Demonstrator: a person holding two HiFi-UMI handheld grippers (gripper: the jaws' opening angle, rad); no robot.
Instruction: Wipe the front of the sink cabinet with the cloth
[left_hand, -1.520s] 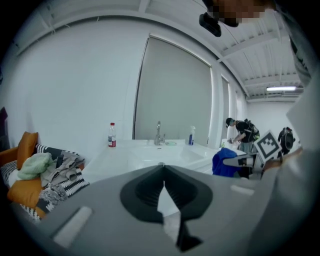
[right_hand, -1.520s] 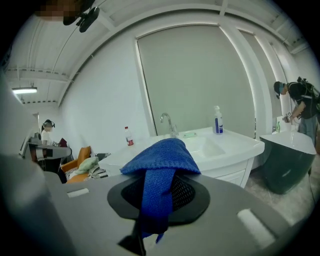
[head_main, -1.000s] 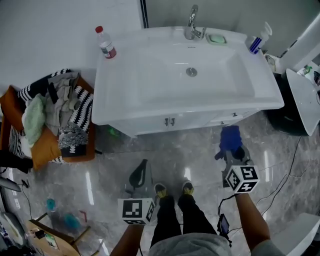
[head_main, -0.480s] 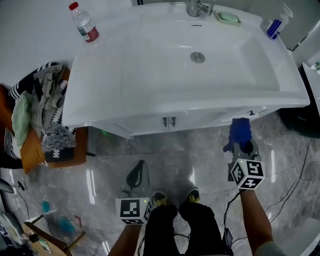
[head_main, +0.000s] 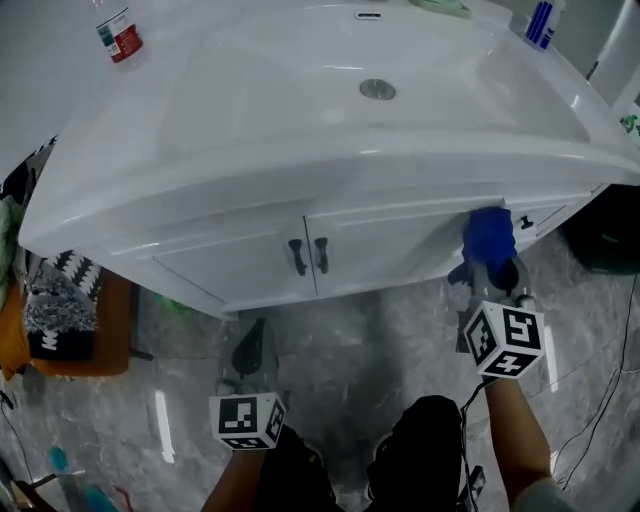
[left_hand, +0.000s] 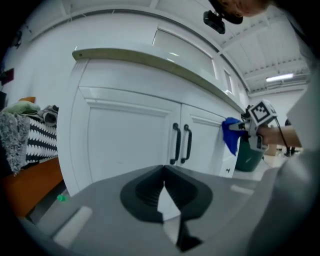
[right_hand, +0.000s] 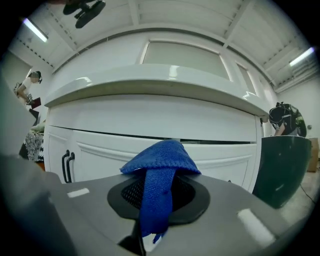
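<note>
Grey floor (head_main: 345, 335), cloth (head_main: 489, 236) in right gripper (head_main: 487, 276), at sink cabinet (head_main: 390, 240) edge

Cloth (head_main: 489, 235) is a bright blue, woven-looking texture, sitting against an all-white sink cabinet (head_main: 400, 235) with black handles (head_main: 308, 256). The sink (head_main: 250, 100) on top is glossy white too. Floor (head_main: 360, 330) is grey with marble veining. Left gripper (head_main: 254, 335) and right gripper (head_main: 487, 275) are grey, with black-and-white square markers. The bottle (head_main: 118, 30) has a red label, and the bin (right_hand: 280, 170) is dark green.
</note>
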